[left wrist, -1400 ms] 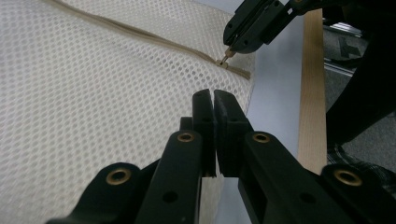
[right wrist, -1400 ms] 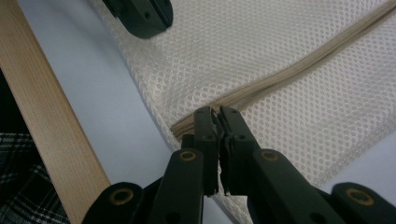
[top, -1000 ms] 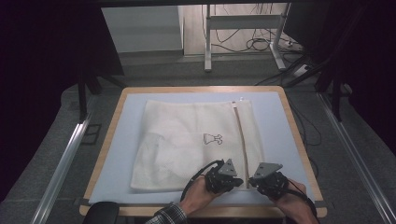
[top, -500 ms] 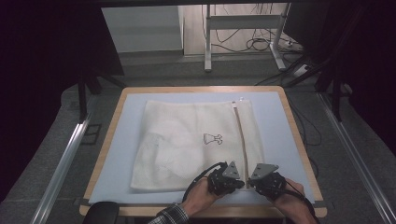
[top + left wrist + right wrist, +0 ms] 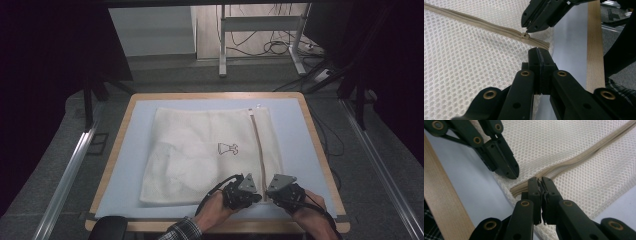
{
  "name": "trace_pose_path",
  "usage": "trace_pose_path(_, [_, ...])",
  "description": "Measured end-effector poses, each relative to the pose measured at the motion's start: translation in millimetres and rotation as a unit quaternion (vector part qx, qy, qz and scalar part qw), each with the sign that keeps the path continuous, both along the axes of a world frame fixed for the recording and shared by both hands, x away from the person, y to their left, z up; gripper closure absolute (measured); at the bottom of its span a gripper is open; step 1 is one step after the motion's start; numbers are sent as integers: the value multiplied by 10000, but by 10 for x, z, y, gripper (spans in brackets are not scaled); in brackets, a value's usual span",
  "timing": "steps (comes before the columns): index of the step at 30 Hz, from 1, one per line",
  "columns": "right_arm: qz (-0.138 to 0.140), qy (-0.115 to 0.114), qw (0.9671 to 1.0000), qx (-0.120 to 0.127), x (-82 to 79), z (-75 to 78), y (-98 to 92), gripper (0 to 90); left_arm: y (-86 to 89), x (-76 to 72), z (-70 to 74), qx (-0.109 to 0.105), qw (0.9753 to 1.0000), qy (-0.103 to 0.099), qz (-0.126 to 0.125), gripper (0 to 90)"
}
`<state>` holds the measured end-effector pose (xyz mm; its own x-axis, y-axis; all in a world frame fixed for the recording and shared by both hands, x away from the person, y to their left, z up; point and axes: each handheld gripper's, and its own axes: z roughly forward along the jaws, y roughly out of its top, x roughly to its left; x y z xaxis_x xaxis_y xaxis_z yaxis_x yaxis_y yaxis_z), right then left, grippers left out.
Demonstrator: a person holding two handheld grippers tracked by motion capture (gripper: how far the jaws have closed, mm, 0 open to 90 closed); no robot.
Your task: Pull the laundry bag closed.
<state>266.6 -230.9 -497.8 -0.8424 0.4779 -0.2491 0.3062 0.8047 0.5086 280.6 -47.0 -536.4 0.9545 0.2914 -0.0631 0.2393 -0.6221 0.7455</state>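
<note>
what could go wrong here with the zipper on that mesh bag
The right claw pinches only the small zipper pull, so it may slip off when pulled. The left claw looks shut on the thin edge of the mesh bag near the zipper end; if that hold slips, the bag may bunch and jam the slider.

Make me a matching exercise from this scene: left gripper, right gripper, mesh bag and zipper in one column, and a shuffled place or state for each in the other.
1 left gripper
2 right gripper
3 mesh bag
4 zipper

A lies flat on the blue mat
B fingers shut on the zipper pull
C beige, runs along the bag
D fingers shut on the bag's near edge

Pairs: 1-D, 2-B, 3-A, 4-C
</note>
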Motion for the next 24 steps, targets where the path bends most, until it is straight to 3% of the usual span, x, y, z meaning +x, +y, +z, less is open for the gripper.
trace_pose_path(12, [-11, -94, 10000, 14, 62, -5, -9, 858, 0, -31, -11, -40, 9999, -84, 72, 900])
trace_pose_path(18, [-72, -59, 9999, 80, 120, -6, -18, 859, -13, -80, -10, 40, 9994, -333, 82, 900])
trace_pose_path(24, [-131, -71, 9998, 97, 191, -16, -20, 860, -14, -77, -13, 3, 9995, -297, 88, 900])
